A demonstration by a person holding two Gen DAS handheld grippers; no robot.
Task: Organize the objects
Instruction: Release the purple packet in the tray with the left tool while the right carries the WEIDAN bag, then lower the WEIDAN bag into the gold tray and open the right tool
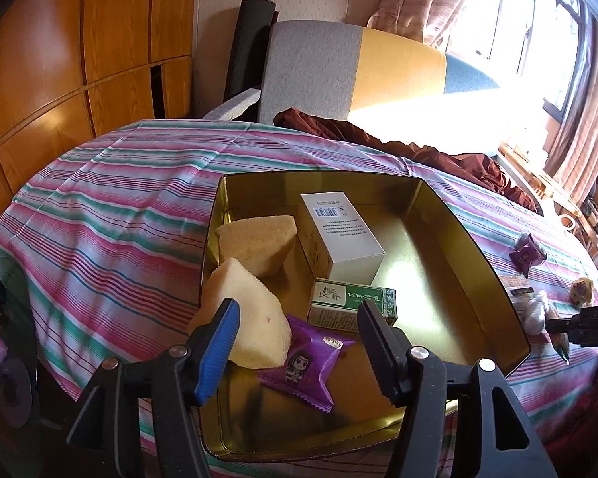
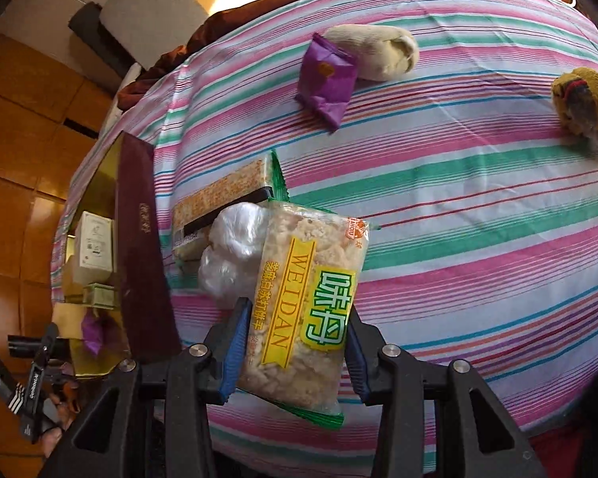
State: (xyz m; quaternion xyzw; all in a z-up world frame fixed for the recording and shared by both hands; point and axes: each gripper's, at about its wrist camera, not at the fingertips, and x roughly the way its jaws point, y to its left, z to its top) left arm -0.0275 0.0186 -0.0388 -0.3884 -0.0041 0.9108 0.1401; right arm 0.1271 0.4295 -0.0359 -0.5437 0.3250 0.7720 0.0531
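The gold tin [image 1: 474, 239] sits open on the striped bedsheet [image 1: 111, 215], and everything else is placed by it. Inside, against the far wall, a white carton [image 1: 339, 235] stands with two yellow sponge wedges [image 1: 255, 239] to its left — one behind the other. Nearer than the carton lies a small green box [image 1: 351, 306], and nearer again a purple snack packet [image 1: 307, 362].

The left gripper [image 1: 295, 342] hangs over the tin's near end with its jaws parted and nothing between them; the purple packet lies in the tin below the gap, apart from the fingers.

Outside the tin, to its right, the right gripper [image 2: 295, 342] holds a cracker packet [image 2: 311, 298] marked WEIDAN, the blue pads [image 2: 235, 342] pressed against both its long edges. Just behind that packet, on the sheet, rest a crumpled clear bag [image 2: 235, 247] and a second cracker packet [image 2: 223, 195], close beside the tin's dark red outer wall [image 2: 139, 239].

Farther from the tin lie another purple packet [image 2: 329, 77] touching a rolled cream sock [image 2: 382, 51] — and, well apart, a yellow soft toy [image 2: 586, 103].
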